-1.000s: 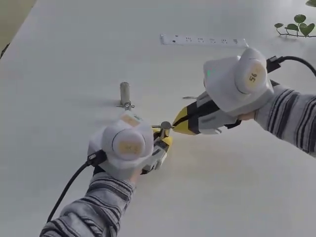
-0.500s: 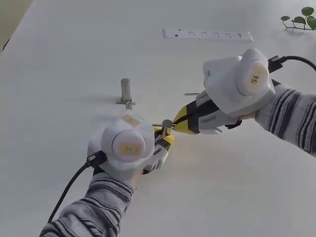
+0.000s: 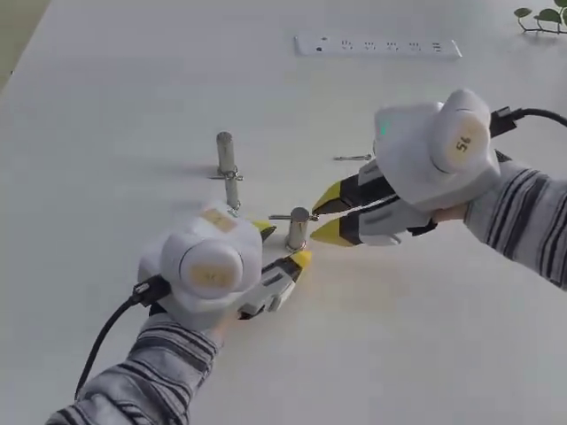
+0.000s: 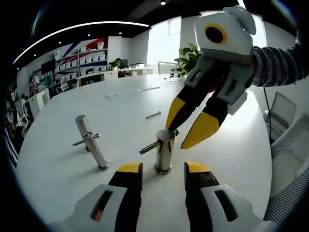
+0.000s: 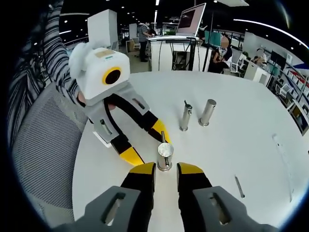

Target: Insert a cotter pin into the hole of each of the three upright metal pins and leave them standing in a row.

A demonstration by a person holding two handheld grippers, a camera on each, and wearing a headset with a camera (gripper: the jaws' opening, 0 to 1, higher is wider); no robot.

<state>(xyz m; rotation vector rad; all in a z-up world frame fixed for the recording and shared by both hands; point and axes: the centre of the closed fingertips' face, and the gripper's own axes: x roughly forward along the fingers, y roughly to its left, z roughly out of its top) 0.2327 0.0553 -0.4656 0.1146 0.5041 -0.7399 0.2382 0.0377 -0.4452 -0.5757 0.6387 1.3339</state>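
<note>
Cottered short steel pin (image 3: pixel 299 232) stands between your two grippers.
Two more steel pins (image 3: pixel 225 152) stand beyond your left gripper (image 3: pixel 285 246), a loose cotter pin (image 3: pixel 353 158) right of your right gripper (image 3: pixel 321 220); both sets of jaws are apart, gripping nothing.

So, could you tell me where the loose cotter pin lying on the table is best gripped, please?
Probably near one end of the cotter pin, from above, jaws across its thin length: it lies flat on the table, so only its sides offer purchase, and the other end stays free to insert.
</note>
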